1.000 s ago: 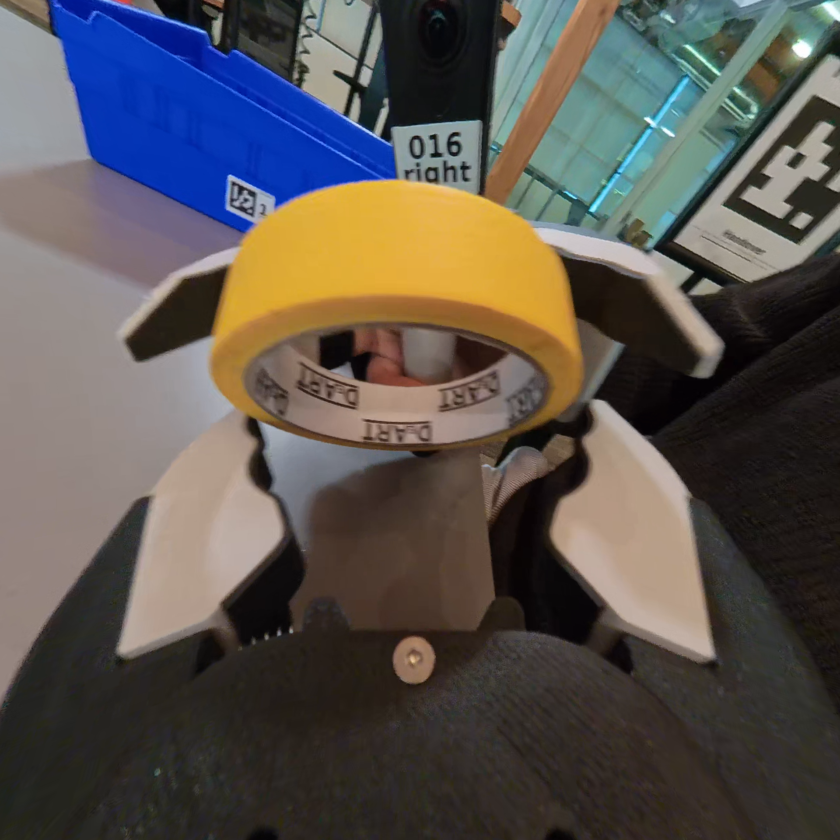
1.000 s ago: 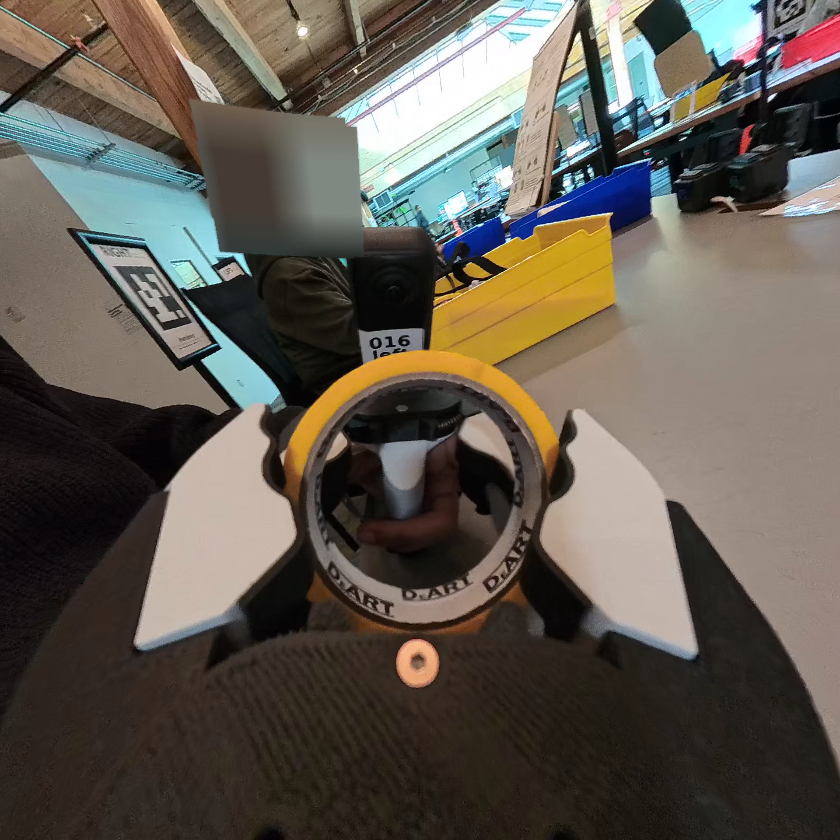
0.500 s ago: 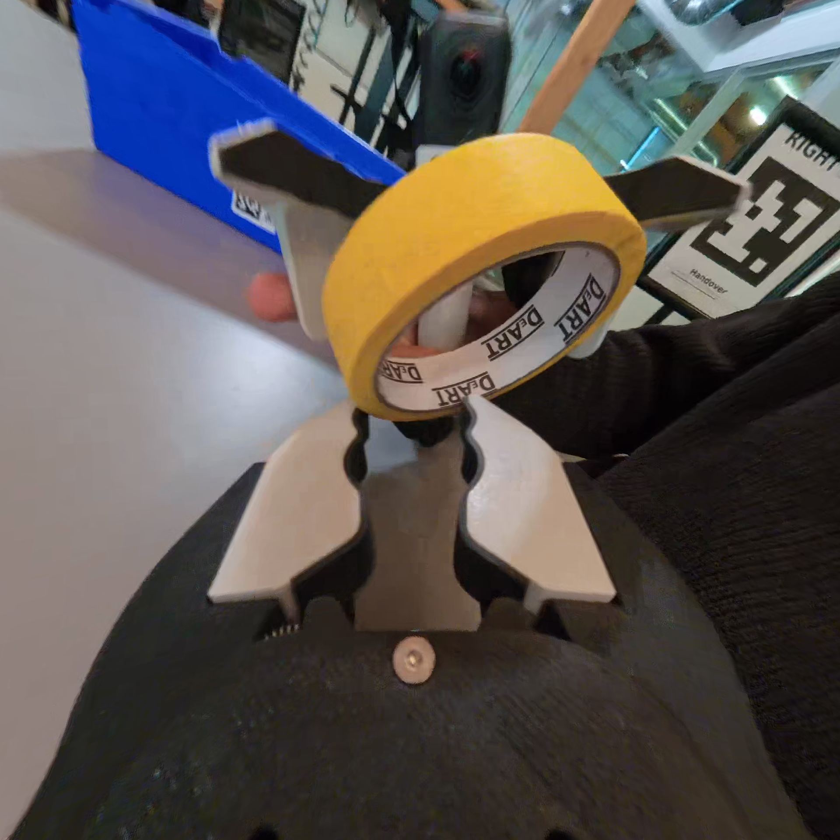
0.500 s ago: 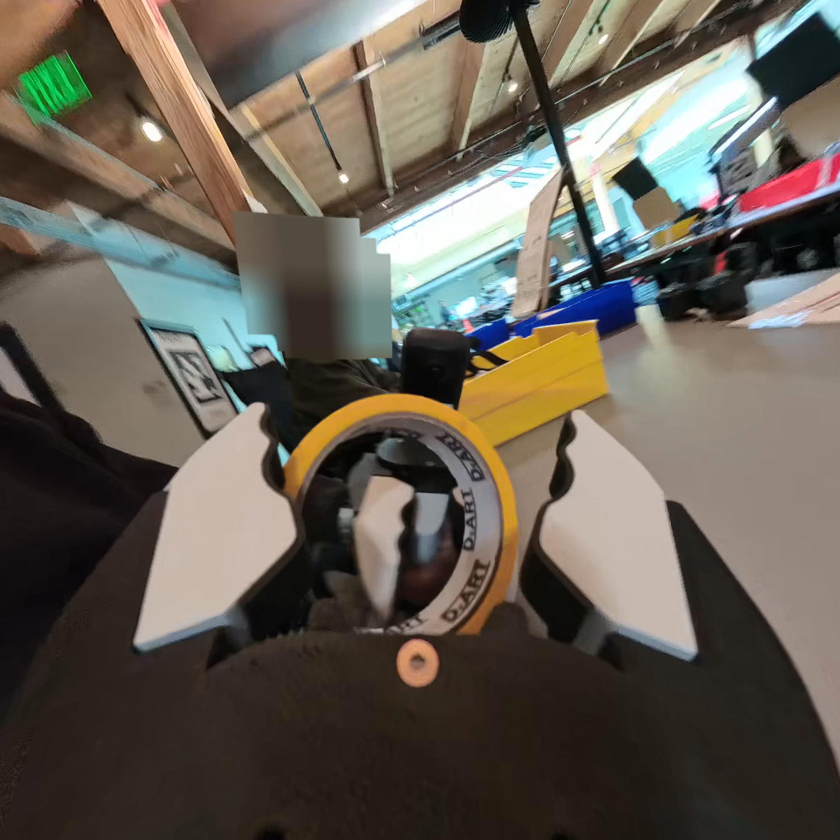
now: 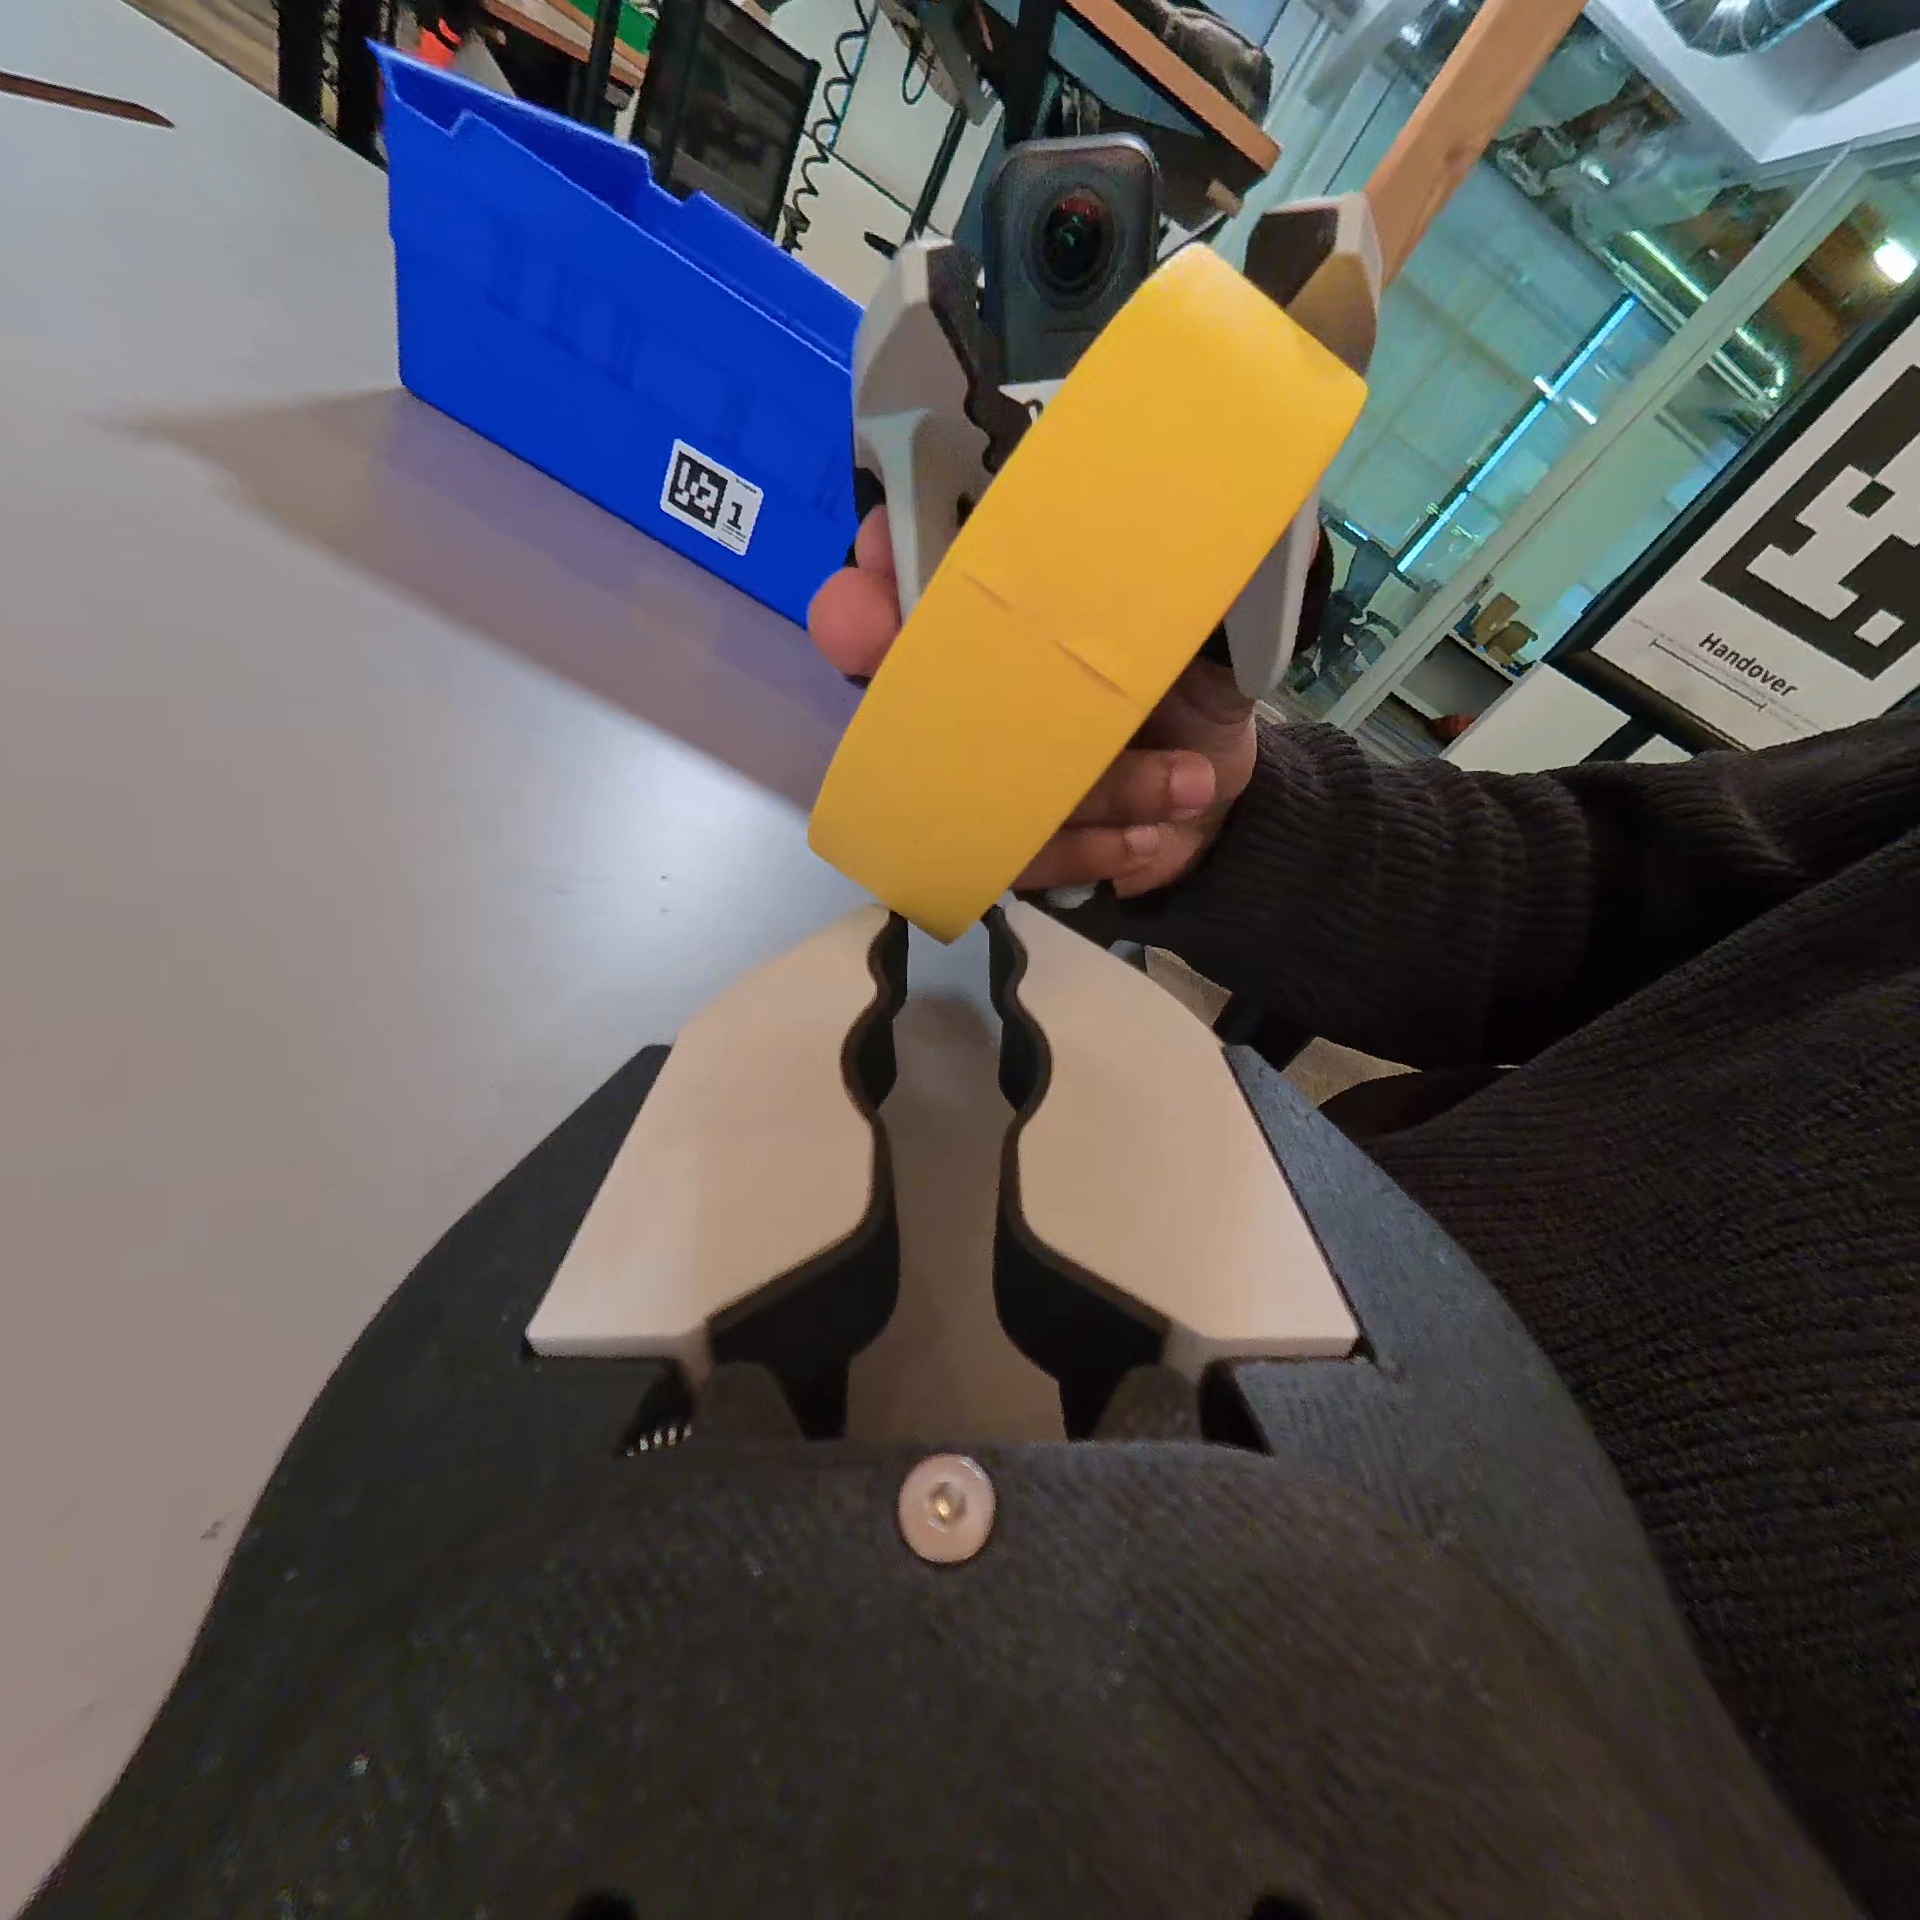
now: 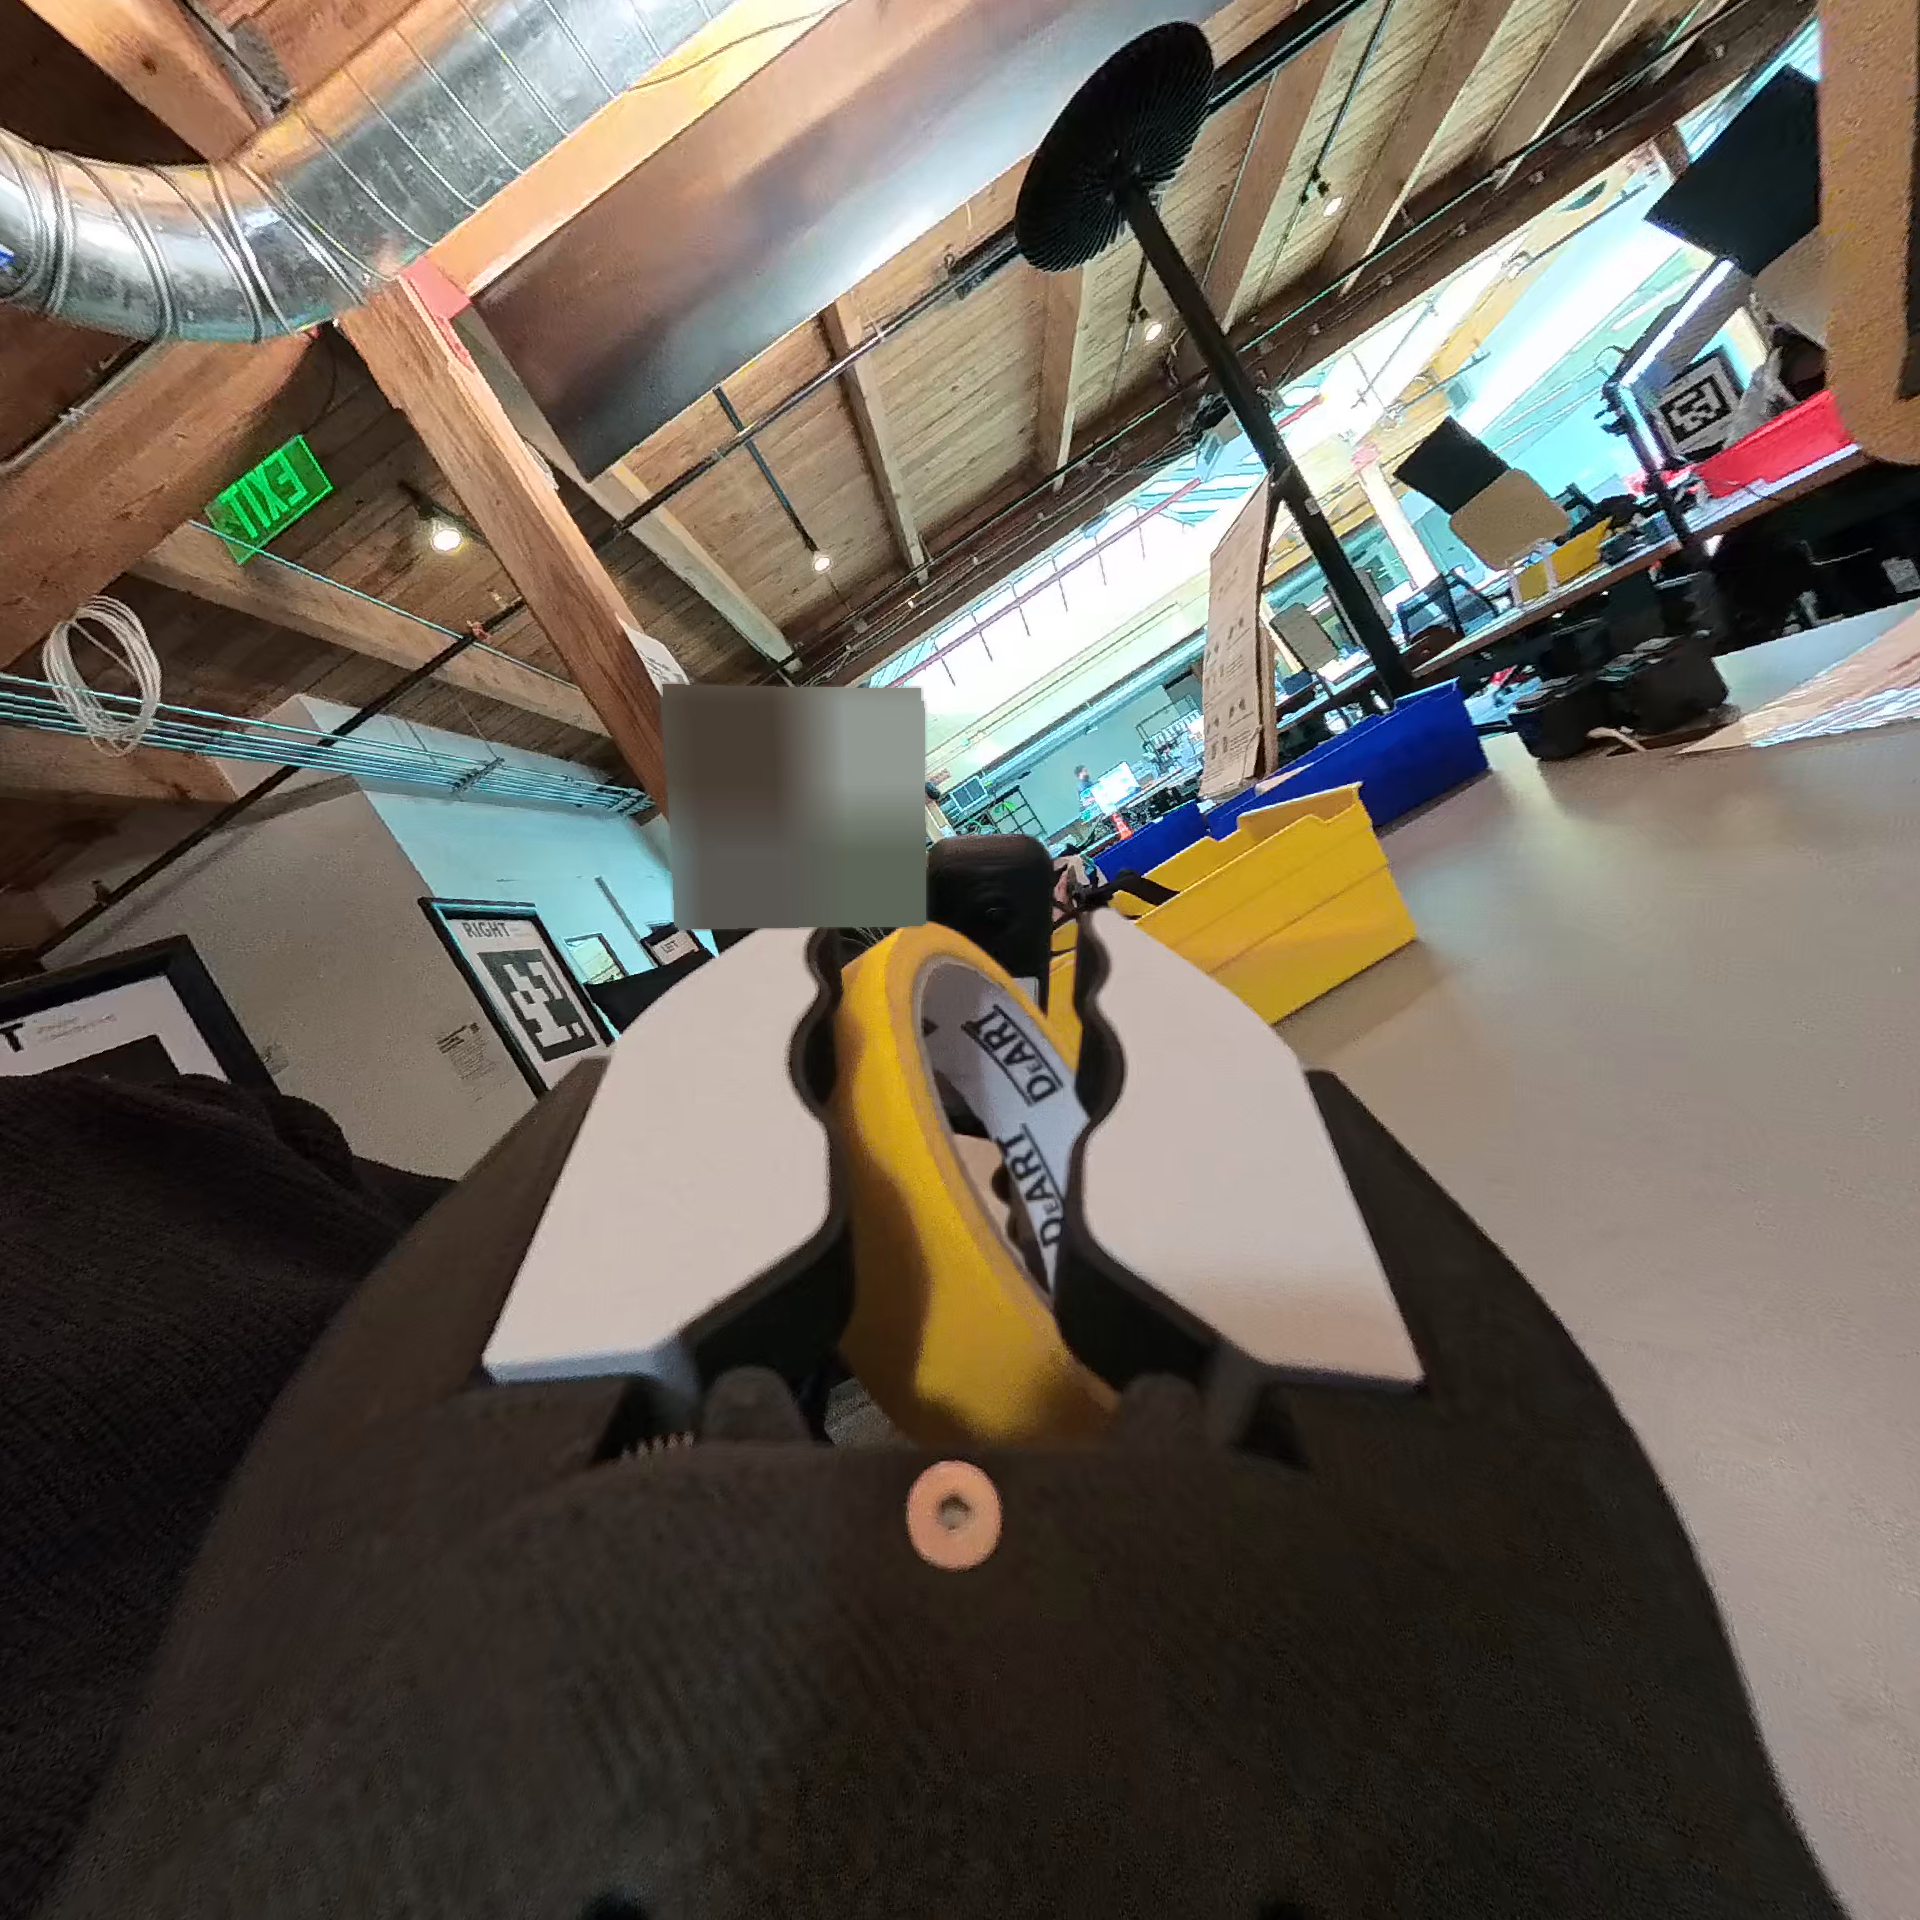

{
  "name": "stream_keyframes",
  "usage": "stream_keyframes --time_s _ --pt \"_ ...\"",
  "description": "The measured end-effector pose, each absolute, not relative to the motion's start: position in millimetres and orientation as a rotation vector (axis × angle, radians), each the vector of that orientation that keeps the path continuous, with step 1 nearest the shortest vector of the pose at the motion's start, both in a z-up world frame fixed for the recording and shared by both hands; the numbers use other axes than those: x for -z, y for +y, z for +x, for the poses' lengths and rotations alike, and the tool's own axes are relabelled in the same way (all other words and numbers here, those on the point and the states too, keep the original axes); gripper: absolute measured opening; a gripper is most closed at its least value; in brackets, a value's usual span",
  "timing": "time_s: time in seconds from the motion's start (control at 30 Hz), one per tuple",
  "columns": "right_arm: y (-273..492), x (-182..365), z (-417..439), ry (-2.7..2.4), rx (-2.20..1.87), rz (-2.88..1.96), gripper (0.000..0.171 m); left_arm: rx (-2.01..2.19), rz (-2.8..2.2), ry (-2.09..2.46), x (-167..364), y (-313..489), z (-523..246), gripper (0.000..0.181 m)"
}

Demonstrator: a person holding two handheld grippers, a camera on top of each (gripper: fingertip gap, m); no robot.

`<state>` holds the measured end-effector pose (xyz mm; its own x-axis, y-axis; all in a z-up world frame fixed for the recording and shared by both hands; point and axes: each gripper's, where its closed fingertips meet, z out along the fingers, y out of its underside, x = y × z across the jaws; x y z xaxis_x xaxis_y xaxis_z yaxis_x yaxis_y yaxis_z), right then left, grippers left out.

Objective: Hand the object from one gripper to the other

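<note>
Gripping the yellow masking-tape roll point(image 6: 940, 1236) across its flat faces, the right gripper point(image 6: 951, 997) presents its rim to the left gripper point(image 5: 945, 925), whose nearly closed jaws seemingly pinch it.

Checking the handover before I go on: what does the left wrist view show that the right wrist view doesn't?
Left wrist view only: the left gripper, fingers nearly closed and holding nothing, a hand on the right gripper's handle, a blue bin with a tag.

Right wrist view only: a yellow bin, ceiling beams, an exit sign.

Both: the yellow tape roll clamped across its width in the right gripper, and the table.
</note>
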<state>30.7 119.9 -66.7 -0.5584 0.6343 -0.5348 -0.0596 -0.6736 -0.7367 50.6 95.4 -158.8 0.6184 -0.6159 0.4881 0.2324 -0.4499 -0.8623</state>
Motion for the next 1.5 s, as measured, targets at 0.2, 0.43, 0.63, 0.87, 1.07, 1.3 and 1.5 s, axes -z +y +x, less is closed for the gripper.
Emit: stream_keyframes --time_s 0.2,0.43,0.63,0.87,1.07,1.3,1.5 --pt "125 67 30 -0.914 -2.256 -1.181 0.043 1.017 -1.788 0.288 159 97 49 0.01" --pt "143 73 33 -0.816 -2.334 -1.285 0.017 1.001 -1.765 0.295 156 98 49 0.029" --pt "157 74 38 -0.697 -2.455 -1.313 0.015 1.006 -1.714 0.236 148 102 47 0.05" --pt "135 76 31 -0.822 -2.46 -1.315 0.014 1.07 -1.62 0.205 133 99 39 0.031" --pt "147 80 29 -0.8 -2.309 -1.347 0.026 1.044 -1.587 0.145 126 102 22 0.029" --pt "167 94 23 -0.847 -1.924 -1.425 0.06 1.036 -1.554 -0.073 125 111 -15 0.029" --pt "135 112 9 -1.291 -1.209 -1.207 0.067 1.226 -1.378 -0.42 126 113 -58 0.029"
